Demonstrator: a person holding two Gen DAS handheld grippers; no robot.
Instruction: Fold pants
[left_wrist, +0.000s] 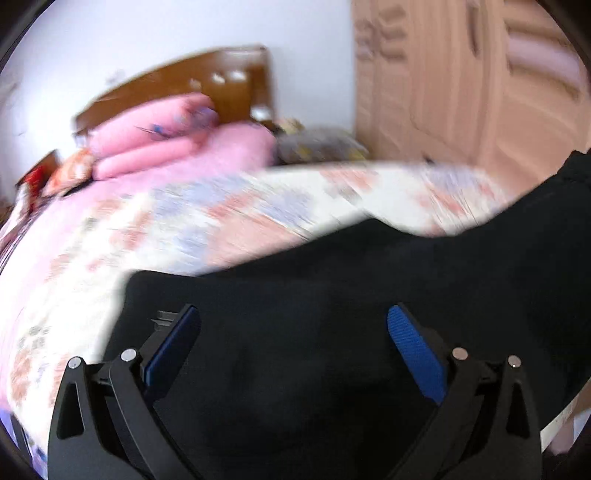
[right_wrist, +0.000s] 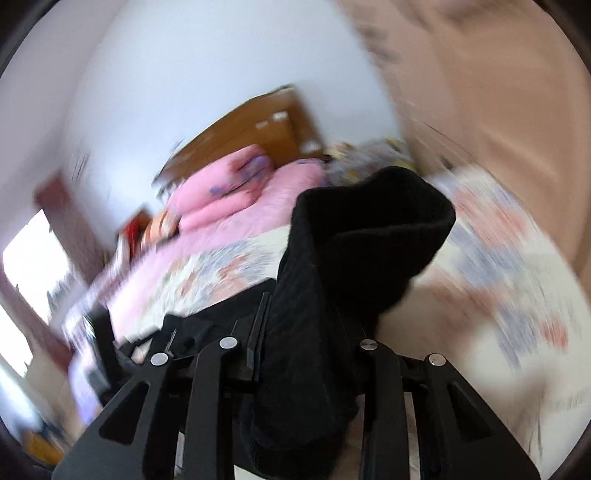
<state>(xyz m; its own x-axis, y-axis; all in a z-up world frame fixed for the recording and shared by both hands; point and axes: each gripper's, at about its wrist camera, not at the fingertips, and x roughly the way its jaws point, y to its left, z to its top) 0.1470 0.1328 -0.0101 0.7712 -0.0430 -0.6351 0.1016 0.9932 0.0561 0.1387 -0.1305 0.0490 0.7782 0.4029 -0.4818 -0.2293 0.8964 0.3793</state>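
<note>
Black pants (left_wrist: 332, 295) lie spread over a floral bedsheet (left_wrist: 184, 221) in the left wrist view. My left gripper (left_wrist: 293, 325) hovers over the dark cloth, open, its blue pads (left_wrist: 413, 350) wide apart with nothing pinched between them. In the right wrist view my right gripper (right_wrist: 306, 328) is shut on a bunch of the black pants (right_wrist: 362, 236). That cloth rises from between the fingers and flops over above the bed. Both views are blurred by motion.
Pink folded quilts (left_wrist: 177, 140) and a brown wooden headboard (left_wrist: 207, 81) are at the bed's far end. A light wooden wardrobe (left_wrist: 461, 81) stands to the right. A bright window (right_wrist: 33, 251) is at the left in the right wrist view.
</note>
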